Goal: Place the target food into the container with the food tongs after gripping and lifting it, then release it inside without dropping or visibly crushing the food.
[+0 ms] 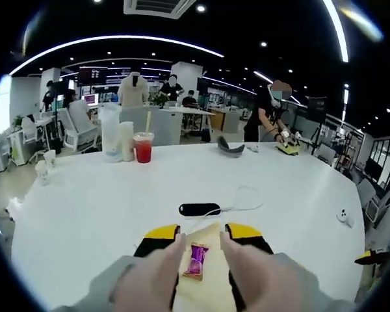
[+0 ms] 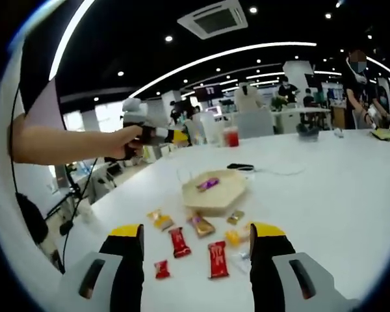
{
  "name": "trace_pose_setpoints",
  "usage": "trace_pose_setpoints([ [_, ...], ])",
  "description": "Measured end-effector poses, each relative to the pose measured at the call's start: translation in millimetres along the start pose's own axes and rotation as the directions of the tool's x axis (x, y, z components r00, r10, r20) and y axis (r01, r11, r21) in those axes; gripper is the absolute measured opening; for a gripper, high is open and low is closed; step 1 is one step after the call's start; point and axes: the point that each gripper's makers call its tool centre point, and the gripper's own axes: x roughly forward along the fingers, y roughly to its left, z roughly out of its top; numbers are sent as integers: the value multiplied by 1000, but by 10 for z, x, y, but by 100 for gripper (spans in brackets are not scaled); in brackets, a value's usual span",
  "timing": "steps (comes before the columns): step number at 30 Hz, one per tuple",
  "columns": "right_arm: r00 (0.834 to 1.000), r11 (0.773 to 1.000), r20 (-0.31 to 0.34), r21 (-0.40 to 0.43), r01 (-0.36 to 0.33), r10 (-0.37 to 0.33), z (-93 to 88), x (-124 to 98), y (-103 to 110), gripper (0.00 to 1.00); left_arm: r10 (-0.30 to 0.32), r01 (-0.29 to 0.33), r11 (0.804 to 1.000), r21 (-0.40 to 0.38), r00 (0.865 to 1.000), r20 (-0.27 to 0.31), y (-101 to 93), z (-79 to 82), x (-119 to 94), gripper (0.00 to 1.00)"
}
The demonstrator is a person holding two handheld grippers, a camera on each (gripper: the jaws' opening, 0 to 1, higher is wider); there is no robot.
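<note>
A purple-wrapped candy point(image 1: 196, 260) lies in the pale wooden tray point(image 1: 201, 294). It sits between the spread arms of the food tongs point(image 1: 172, 257); I cannot tell whether they touch it. My left gripper point(image 1: 203, 233) holds those tongs between its yellow-tipped jaws. From the right gripper view, the hexagonal tray point(image 2: 231, 195) holds the same candy point(image 2: 208, 184), and a hand carries the left gripper point(image 2: 162, 134) up at the left. My right gripper point(image 2: 196, 231) stands open over loose snacks: a red packet point(image 2: 179, 242), another red packet point(image 2: 218, 259) and a gold one point(image 2: 201, 225).
On the white table point(image 1: 84, 208) stand a red drink cup point(image 1: 143, 147) and white bottles point(image 1: 110, 133) at the far left. A black object with a white cable point(image 1: 199, 209) lies beyond the tray. A person point(image 1: 273, 110) stands at the far right edge.
</note>
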Motion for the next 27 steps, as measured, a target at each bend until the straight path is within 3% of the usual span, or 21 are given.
trace_pose_setpoints([
  [9,999,1000,53,17,-12,11,155,-50,-31,67,-5,5,1000,-2,1000,9,-151,20,-303,26],
  [15,999,1000,50,9,-4,4,67,-120,-8,68,-37,37,999,17,999,-6,-266,18,-572,26],
  [22,999,999,33,-39,-4,5,-39,-240,74,71,-43,43,999,13,999,-9,-288,-136,-852,26],
  [27,999,998,53,-62,7,-4,3,-303,100,75,-33,33,999,1,999,-34,-231,-257,-973,26],
])
